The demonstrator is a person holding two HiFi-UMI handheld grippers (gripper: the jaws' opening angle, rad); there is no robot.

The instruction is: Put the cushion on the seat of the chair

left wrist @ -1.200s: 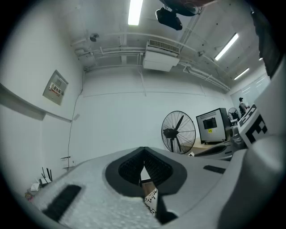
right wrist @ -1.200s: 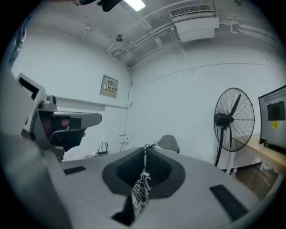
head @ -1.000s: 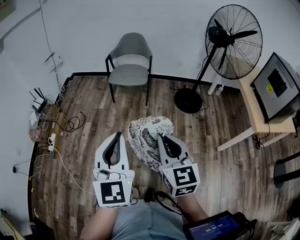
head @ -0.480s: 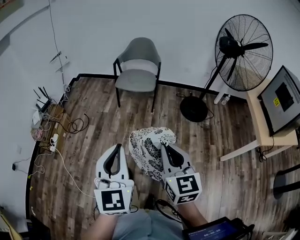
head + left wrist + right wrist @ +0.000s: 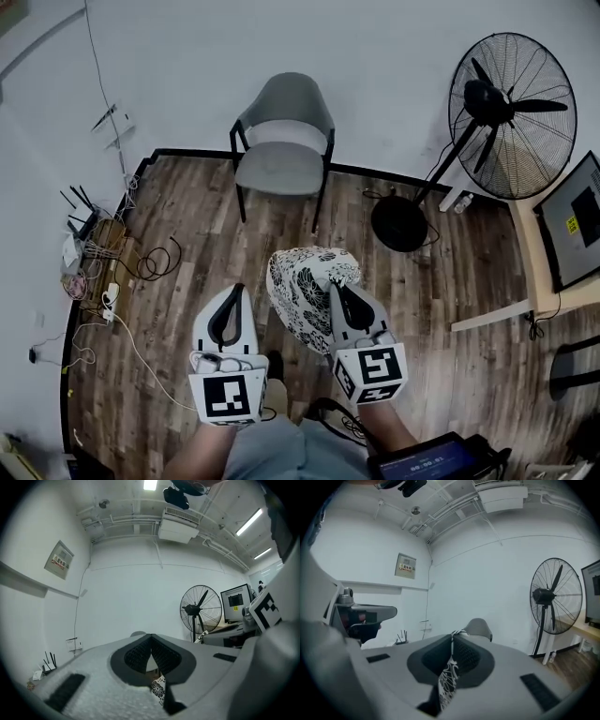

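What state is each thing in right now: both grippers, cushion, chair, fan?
left gripper: shut, nothing between its jaws.
right gripper: shut on the cushion at its edge.
cushion: hanging from the right gripper, not yet on the chair.
chair: upright by the wall, seat bare.
pedestal fan: upright, blades look still.

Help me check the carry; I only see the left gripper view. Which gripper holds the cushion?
Observer: The right gripper, shut on an edge of the cushion.
Operator: Is my left gripper helping?
Observer: No. In the head view the left gripper is shut beside the cushion, apart from it.
Operator: Is the seat free?
Observer: Yes, the seat of the chair is bare, ahead by the wall.
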